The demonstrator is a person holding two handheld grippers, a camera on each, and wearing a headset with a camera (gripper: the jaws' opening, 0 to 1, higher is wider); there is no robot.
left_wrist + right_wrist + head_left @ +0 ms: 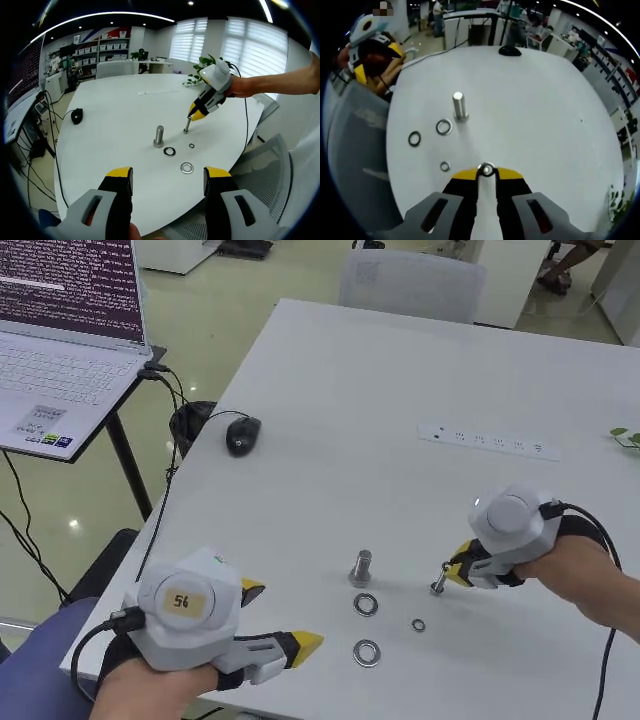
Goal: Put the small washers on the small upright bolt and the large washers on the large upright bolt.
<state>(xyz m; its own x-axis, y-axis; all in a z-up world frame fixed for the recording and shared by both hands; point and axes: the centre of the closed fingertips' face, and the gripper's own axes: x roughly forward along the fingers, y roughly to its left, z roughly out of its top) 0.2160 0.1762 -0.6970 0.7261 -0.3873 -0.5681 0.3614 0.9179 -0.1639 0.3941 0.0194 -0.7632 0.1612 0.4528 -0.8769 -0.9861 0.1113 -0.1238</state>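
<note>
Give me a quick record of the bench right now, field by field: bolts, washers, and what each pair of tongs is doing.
large bolt: upright on the table
small bolt: upright, apart from the large bolt
large washers: two flat on the table, the second nearer the edge
small washer: flat on the table, loose
left tongs: open, empty
right tongs: closed on a small ring at the small bolt's top, likely a washer
</note>
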